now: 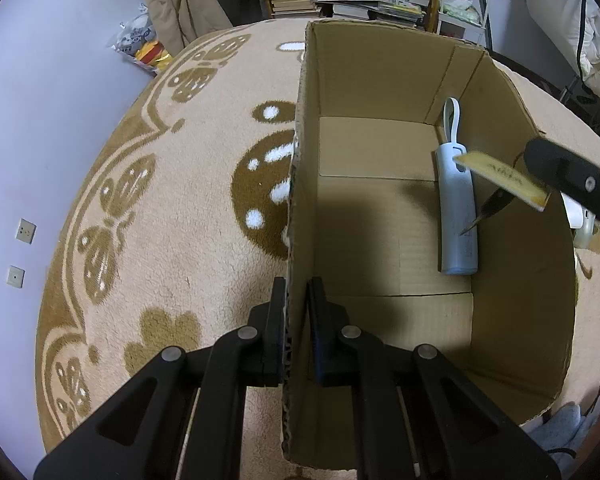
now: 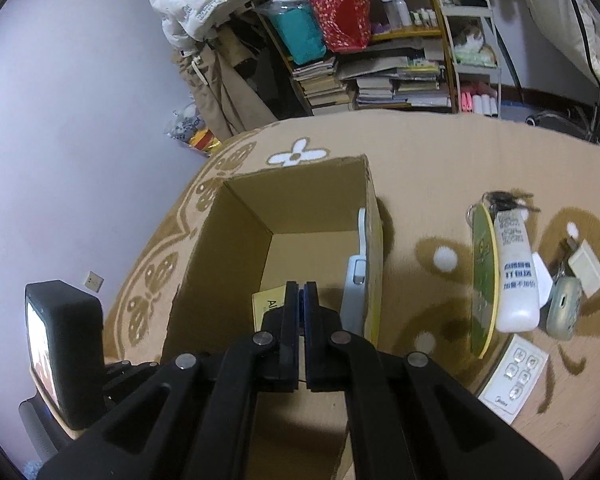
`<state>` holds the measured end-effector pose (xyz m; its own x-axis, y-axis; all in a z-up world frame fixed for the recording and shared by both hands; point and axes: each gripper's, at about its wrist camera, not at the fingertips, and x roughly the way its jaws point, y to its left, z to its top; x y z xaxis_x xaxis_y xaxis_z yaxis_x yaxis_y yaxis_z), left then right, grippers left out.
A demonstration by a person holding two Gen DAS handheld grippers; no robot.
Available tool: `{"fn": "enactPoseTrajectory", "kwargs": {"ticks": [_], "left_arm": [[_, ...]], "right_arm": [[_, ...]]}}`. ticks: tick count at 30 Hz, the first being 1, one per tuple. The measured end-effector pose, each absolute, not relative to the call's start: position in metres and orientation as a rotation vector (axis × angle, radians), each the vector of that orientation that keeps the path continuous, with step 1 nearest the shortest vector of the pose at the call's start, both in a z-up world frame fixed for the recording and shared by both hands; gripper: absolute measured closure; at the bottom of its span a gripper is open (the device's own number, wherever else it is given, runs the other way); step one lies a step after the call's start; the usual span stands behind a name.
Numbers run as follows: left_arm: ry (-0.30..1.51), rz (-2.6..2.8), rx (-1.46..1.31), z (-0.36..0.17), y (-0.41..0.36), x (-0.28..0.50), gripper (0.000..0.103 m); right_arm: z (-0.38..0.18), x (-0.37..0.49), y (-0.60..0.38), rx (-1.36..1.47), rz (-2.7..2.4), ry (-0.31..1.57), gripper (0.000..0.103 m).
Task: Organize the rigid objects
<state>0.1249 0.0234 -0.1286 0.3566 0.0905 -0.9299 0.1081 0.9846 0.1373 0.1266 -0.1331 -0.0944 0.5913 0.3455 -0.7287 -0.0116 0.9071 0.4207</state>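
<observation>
Left wrist view puts your left gripper point(image 1: 298, 312) at the bottom centre of the frame, clenched on the near wall of the cardboard box point(image 1: 380, 92), one finger outside on the rug point(image 1: 160, 208) and one inside. At the right edge, your right gripper point(image 1: 540, 184) grips a thin yellow card point(image 1: 496, 174) and holds it above the box's open top, over the pale blue cylinder point(image 1: 458, 216) that already lies against the right wall.

The card is pinched near one end, so most of it sticks out. If you drop it from this height it may flutter and land across the cylinder, or catch on the right rim. If your left grip drags on the wall, the light box can tip or slide on the soft rug.

Room is best at the centre and left of the box floor, which lies bare. The right wall and the cylinder crowd the lower right.

In the right wrist view the card point(image 2: 270, 306) peeks out left of the closed fingers point(image 2: 290, 304). At the right of that frame, a white bottle point(image 2: 514, 272), a green disc point(image 2: 482, 280), keys point(image 2: 504, 200) and a white remote point(image 2: 516, 376) wait on the rug, well apart from the box.
</observation>
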Motion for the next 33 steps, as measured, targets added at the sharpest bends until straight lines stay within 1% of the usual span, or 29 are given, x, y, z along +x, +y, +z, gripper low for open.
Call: {"fn": "enactPoseTrajectory", "kwargs": {"ticks": [18, 33], "left_arm": [[1.205, -0.008, 0.197, -0.127, 0.025, 0.125, 0.092], [1.200, -0.007, 0.200, -0.126, 0.024, 0.123, 0.092]], "right_arm": [[-0.100, 0.121, -0.133, 0.374, 0.211, 0.952, 0.098], [-0.072, 0.111, -0.149, 0.309, 0.185, 0.914, 0.097]]}}
